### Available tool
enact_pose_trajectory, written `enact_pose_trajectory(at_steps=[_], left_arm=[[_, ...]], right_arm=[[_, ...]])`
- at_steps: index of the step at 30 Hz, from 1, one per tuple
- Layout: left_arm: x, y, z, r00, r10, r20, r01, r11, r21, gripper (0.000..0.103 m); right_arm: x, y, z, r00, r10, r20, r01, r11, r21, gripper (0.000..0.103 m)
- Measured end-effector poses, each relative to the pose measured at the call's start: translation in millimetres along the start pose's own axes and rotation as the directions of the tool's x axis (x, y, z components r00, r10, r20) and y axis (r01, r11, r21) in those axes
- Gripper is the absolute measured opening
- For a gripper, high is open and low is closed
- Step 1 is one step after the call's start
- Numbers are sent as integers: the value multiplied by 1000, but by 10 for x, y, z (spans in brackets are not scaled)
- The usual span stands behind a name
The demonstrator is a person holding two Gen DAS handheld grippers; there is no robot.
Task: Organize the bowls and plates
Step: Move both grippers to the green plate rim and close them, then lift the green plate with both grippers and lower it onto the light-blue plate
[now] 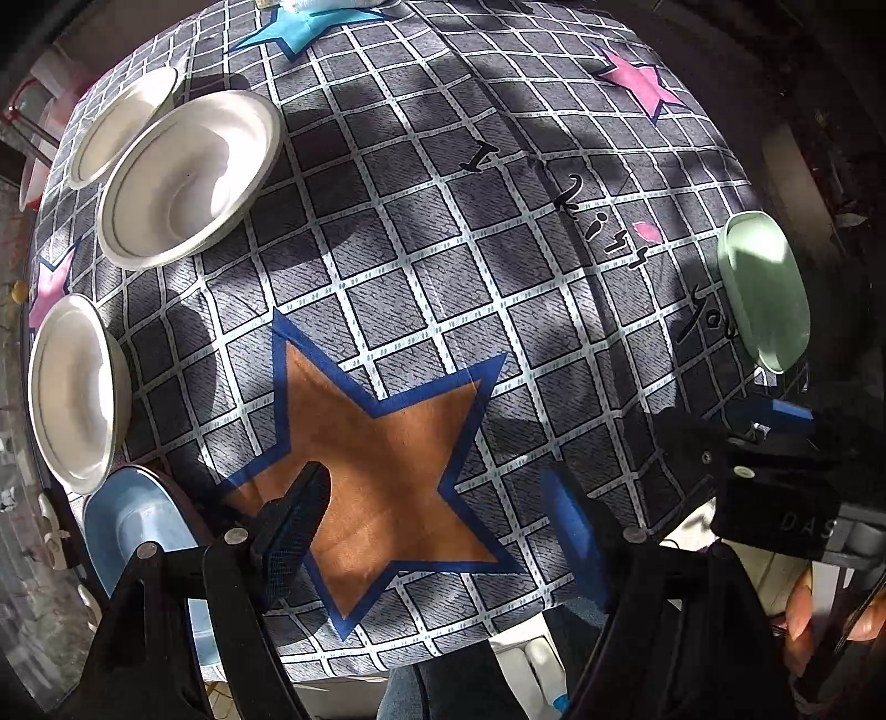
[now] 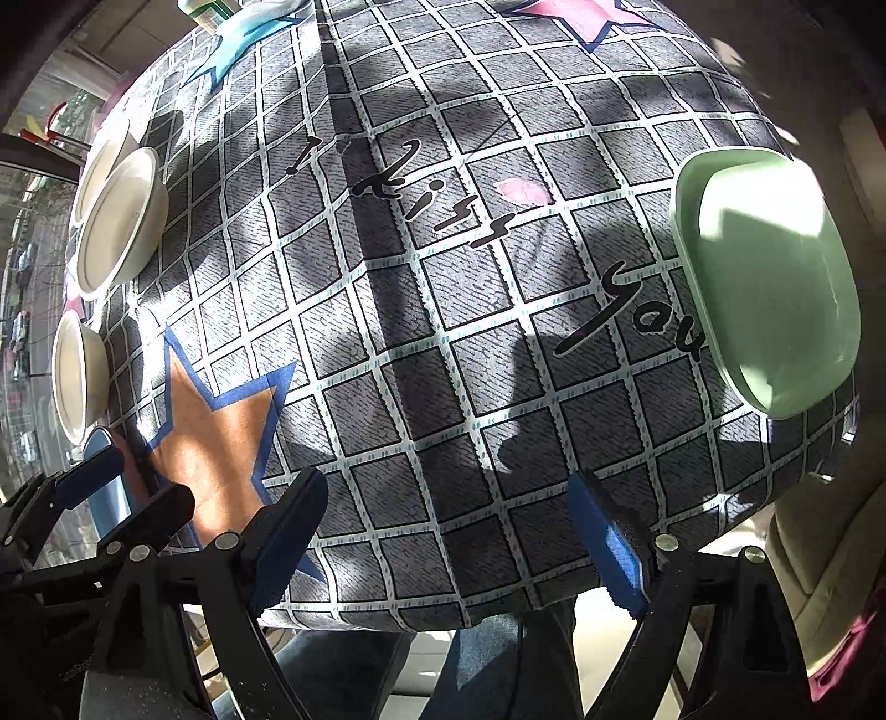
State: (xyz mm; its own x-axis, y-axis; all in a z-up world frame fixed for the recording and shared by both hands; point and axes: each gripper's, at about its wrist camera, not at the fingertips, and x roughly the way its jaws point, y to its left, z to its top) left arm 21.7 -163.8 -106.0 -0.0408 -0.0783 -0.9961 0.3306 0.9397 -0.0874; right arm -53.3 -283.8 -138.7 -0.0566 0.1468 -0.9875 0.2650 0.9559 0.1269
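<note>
Three white bowls stand along the table's left side: a far one, a large middle one and a near one. A light blue plate lies at the near left corner, beside my left gripper's left finger. A green plate lies at the right edge, also in the left wrist view. My left gripper is open and empty above the orange star. My right gripper is open and empty at the table's near edge, and shows in the left wrist view.
The table wears a grey checked cloth with orange, pink and blue stars and black lettering. Items stand at the far edge. The person's legs are below the near edge. A beige seat is at right.
</note>
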Motion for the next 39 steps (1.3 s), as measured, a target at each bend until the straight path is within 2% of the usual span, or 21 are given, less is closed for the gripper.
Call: enact_pose_trajectory(at_steps=[2,7,10,13,15,17,23,27,28,31,32,34,36,37,39], left_arm=[[47,-301,141,1000,-7,-1,7,1000,30,81],[182,-982,465,999,-41,-11,42,998,46,82],[265,-1299,603,999,-47,-20,48,998,40,82],[348,-1518,696,998,-47,-35,48,998,27,82],[418,-1640,760,998,-47,-45,48,999,14,82],[475,-1713,803,998,-44,-55,44,999,1,82],[753,-1856,999,995,-22,-94,18,999,-42,81],[866,-1914,1072,994,5,-111,-10,999,-37,81],[868,-1929,1086,994,13,-106,-17,999,-35,81],[882,-1967,1127,994,21,-107,-23,1000,-17,80],[890,-2007,1149,994,15,-105,-16,1000,-15,78],[932,-2062,1223,994,15,-106,-15,1000,-5,74],[935,-2138,1247,994,15,-106,-14,1000,10,70],[989,-2295,1291,994,21,-104,-19,1000,20,67],[1005,-2411,1327,995,29,-97,-24,999,46,60]], right_arm=[[-80,-331,122,999,-12,29,12,1000,21,102],[-215,-1142,527,996,-80,31,79,996,34,102],[-304,-1604,754,994,-100,33,99,994,46,102],[-319,-1893,852,990,-135,35,133,990,51,102],[-309,-1999,881,987,-155,34,153,987,48,102],[-257,-2228,1061,985,-173,27,172,984,38,102],[-54,-2329,1167,977,-214,-2,214,976,-35,102],[-5,-2327,1186,981,-196,-8,195,977,-83,102],[15,-2312,1189,983,-185,-7,183,978,-98,99],[42,-2234,1161,989,-148,-28,143,981,-133,79],[53,-2205,1142,989,-138,-43,131,982,-138,69],[26,-2127,1087,987,-150,-51,141,979,-145,67],[10,-2099,1085,990,-131,-47,122,981,-154,55],[-7,-2075,1082,991,-122,-49,113,981,-159,47],[-2,-2015,1082,991,-118,-58,107,979,-175,38]])
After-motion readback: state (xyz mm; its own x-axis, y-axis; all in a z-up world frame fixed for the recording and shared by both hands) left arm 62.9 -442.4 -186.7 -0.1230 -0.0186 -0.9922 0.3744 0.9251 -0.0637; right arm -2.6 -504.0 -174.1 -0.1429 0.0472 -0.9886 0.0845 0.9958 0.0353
